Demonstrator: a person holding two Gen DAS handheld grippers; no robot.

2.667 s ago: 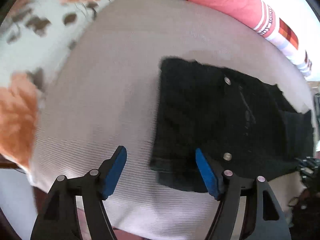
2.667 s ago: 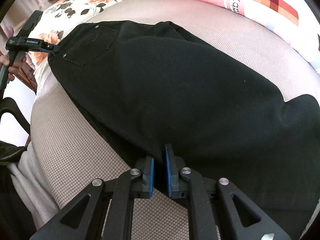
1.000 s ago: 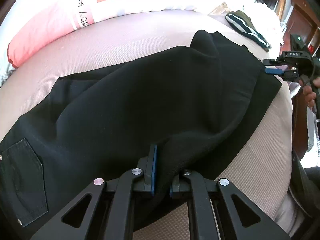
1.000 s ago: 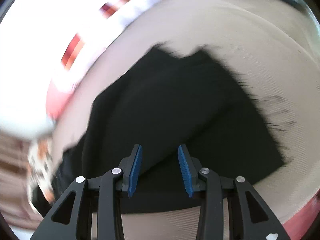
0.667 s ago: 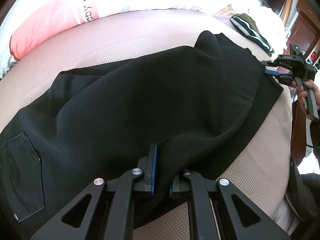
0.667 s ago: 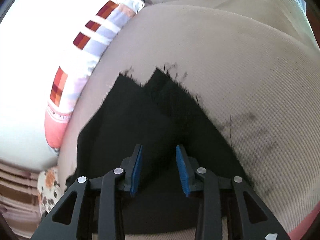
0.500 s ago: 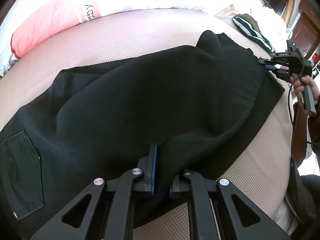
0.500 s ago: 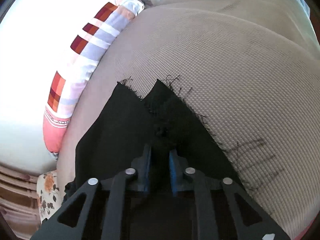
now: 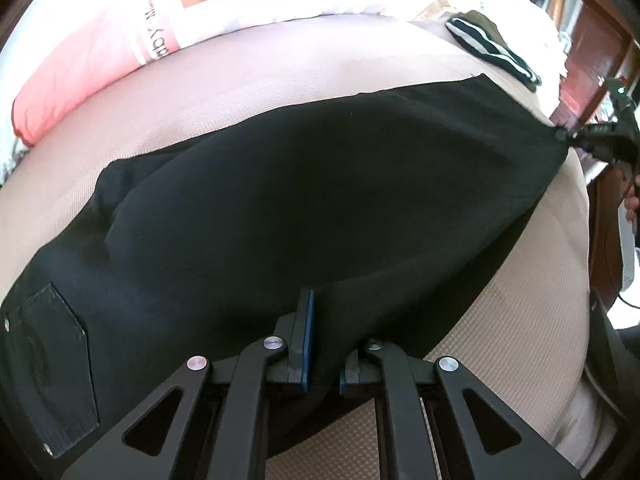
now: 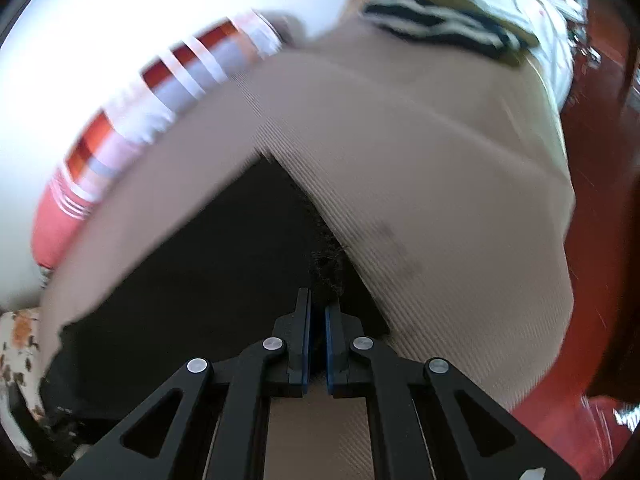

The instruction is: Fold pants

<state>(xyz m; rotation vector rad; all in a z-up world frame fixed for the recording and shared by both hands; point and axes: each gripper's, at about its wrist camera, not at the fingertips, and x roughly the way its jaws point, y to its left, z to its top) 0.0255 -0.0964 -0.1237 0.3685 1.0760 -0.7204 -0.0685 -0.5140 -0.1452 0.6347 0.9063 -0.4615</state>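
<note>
One fold looks to be in place, judging by the doubled black layers: the pants [image 9: 312, 208] lie lengthwise across the beige bed [image 9: 520, 320], one leg over the other, back pocket [image 9: 48, 356] at the waist end on the left of the left wrist view. Most of the task is still ahead; the garment remains at full length, with no crosswise fold yet.

Pink and white pillow [image 9: 120, 40] sits along the far edge of the bed. Striped dark garment [image 9: 492, 52] lies near the far corner, apart from the pants.

Left claw [image 9: 322, 344]: closed tight on a bunch of the fabric along the near edge, about mid-length.

Right claw [image 10: 318, 340]: its jaws have just been closing, and now pinch the frayed hem end [image 10: 326, 270] of the legs. Right wrist view is motion-blurred, so the exact depth of bite is unclear. From the left view, the hem corner appears drawn taut toward that claw.

Judgement: both grips are set; next likely step is carrying the hem end over toward the waist. Risk: thin hem pinch slips, layers shear apart.
</note>
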